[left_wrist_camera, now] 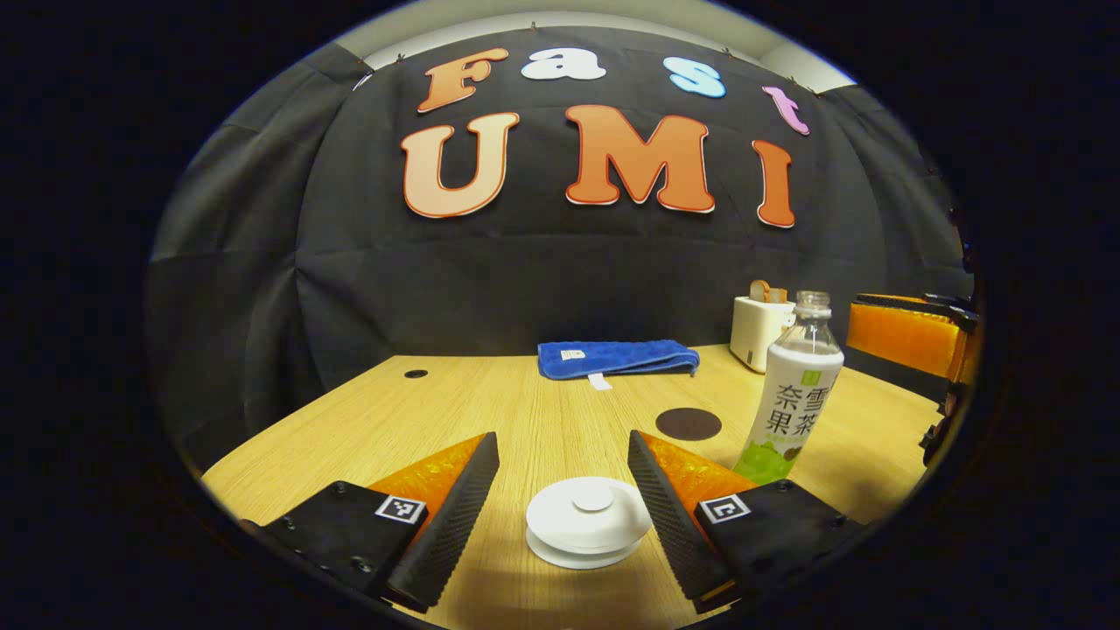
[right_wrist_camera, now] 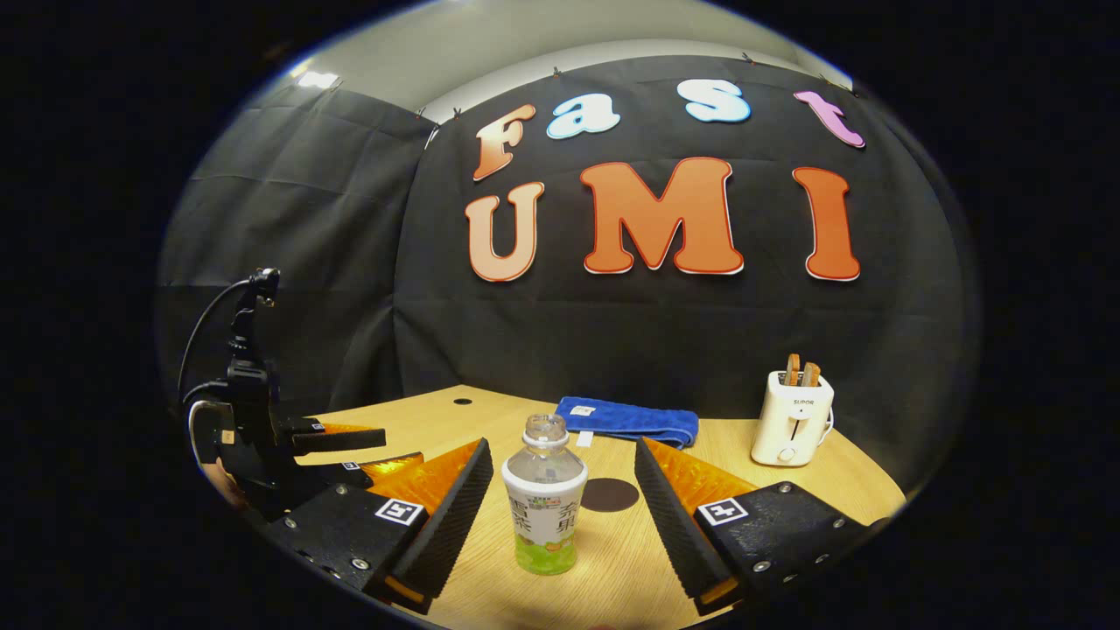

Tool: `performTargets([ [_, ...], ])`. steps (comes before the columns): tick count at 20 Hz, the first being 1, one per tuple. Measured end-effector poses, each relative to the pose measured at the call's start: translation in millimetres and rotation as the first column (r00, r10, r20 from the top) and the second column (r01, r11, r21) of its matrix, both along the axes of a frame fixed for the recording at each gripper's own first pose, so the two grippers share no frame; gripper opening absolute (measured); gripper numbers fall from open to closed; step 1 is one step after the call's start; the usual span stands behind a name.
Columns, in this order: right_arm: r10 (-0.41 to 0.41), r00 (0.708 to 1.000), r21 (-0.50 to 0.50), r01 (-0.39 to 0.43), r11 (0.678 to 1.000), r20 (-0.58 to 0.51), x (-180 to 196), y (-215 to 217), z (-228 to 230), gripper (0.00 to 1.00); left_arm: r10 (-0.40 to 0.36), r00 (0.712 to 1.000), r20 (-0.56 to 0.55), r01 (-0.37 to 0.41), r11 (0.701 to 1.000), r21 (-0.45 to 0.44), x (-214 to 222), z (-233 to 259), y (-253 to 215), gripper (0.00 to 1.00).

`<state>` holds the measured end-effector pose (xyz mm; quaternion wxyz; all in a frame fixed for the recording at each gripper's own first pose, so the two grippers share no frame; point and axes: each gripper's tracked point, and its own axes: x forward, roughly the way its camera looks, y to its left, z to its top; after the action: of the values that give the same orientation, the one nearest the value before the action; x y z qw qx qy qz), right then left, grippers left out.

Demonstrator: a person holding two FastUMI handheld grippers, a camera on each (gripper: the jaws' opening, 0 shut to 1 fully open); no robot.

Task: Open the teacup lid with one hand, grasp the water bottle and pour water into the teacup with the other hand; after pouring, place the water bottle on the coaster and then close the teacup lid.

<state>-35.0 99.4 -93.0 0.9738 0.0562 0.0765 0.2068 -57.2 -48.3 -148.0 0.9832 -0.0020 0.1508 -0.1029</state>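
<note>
In the left gripper view, the white teacup lid (left_wrist_camera: 588, 521) with its round knob covers the cup on the wooden table (left_wrist_camera: 525, 420). My left gripper (left_wrist_camera: 564, 499) is open, one finger on each side of the lid, not touching. The capless water bottle (left_wrist_camera: 790, 391) stands upright to the right, and the dark round coaster (left_wrist_camera: 689, 423) lies behind. In the right gripper view, the water bottle (right_wrist_camera: 544, 507) stands between the fingers of my open right gripper (right_wrist_camera: 560, 507), clear of both. The coaster (right_wrist_camera: 610, 494) sits just behind it. The left gripper (right_wrist_camera: 289, 446) shows farther off at left.
A folded blue towel (left_wrist_camera: 617, 357) (right_wrist_camera: 630, 421) lies at the back of the table. A white toaster (left_wrist_camera: 759, 330) (right_wrist_camera: 792, 417) with bread slices stands at the back right. A small hole (left_wrist_camera: 416, 374) marks the table's far left. The other gripper (left_wrist_camera: 910, 337) shows at the right edge.
</note>
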Motion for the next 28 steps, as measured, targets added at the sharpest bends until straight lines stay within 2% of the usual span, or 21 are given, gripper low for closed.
performTargets([
  [6, 0.022, 0.999, -0.047, -0.024, 0.999, -0.033, 1.5, 6.0, -21.4, 0.98, -0.037, 0.998, -0.047, 0.039, 0.997, 0.061, 1.4, -24.9, -13.7, 0.95],
  [8, 0.026, 0.999, -0.051, -0.028, 0.998, -0.039, 0.0, 7.1, -25.0, 0.98, -0.054, 0.997, -0.054, 0.059, 0.994, 0.094, 2.1, -30.7, -17.2, 0.85],
  [9, 0.028, 0.999, -0.053, -0.031, 0.998, -0.042, 0.3, 7.2, -26.5, 0.98, -0.062, 0.997, -0.052, 0.067, 0.993, 0.098, 3.1, -31.7, -18.5, 0.85],
  [10, 0.028, 0.999, -0.055, -0.030, 0.998, -0.043, 0.0, 7.0, -28.4, 0.98, -0.070, 0.996, -0.060, 0.075, 0.992, 0.098, 1.5, -34.1, -22.1, 0.77],
  [13, 0.023, 0.999, -0.057, -0.025, 0.998, -0.049, -0.7, 4.2, -31.7, 0.98, -0.070, 0.995, -0.067, 0.075, 0.994, 0.080, 3.6, -35.3, -24.0, 0.75],
  [14, 0.020, 0.998, -0.056, -0.023, 0.998, -0.052, -0.4, 3.6, -32.5, 0.98, -0.069, 0.995, -0.073, 0.075, 0.994, 0.084, 2.9, -35.5, -25.3, 0.59],
  [16, 0.016, 0.998, -0.052, -0.019, 0.998, -0.055, -0.7, 0.9, -34.0, 0.98, -0.073, 0.994, -0.077, 0.079, 0.994, 0.081, 4.4, -35.3, -27.1, 0.63],
  [17, 0.014, 0.998, -0.052, -0.017, 0.999, -0.057, -0.2, -0.3, -34.6, 0.98, -0.071, 0.995, -0.075, 0.077, 0.994, 0.076, 2.7, -35.4, -27.8, 0.57],
  [20, 0.009, 0.998, -0.050, -0.012, 0.999, -0.060, 1.4, -1.4, -36.8, 0.98, -0.057, 0.996, -0.071, 0.062, 0.995, 0.072, 7.1, -32.1, -24.7, 0.58],
  [21, 0.008, 0.998, -0.048, -0.010, 0.999, -0.061, 1.0, -2.1, -37.1, 0.98, -0.059, 0.995, -0.078, 0.065, 0.995, 0.070, 6.9, -32.1, -25.9, 0.45],
  [22, 0.007, 0.998, -0.047, -0.010, 0.999, -0.063, 0.3, -1.6, -37.6, 0.98, -0.061, 0.995, -0.076, 0.066, 0.995, 0.070, 6.4, -31.7, -26.2, 0.41],
  [24, 0.005, 0.998, -0.047, -0.008, 0.999, -0.065, 1.3, -2.2, -39.2, 0.98, -0.051, 0.996, -0.071, 0.057, 0.996, 0.072, 6.9, -35.2, -23.6, 0.42],
  [26, 0.012, 0.998, -0.046, -0.015, 0.999, -0.061, 0.0, 1.2, -39.6, 0.98, -0.053, 0.996, -0.072, 0.058, 0.996, 0.064, 6.7, -30.5, -25.8, 0.33],
  [28, 0.020, 0.998, -0.052, -0.023, 0.998, -0.063, -0.2, 3.3, -42.3, 0.98, -0.056, 0.996, -0.071, 0.060, 0.996, 0.062, 7.1, -30.7, -25.5, 0.33],
])
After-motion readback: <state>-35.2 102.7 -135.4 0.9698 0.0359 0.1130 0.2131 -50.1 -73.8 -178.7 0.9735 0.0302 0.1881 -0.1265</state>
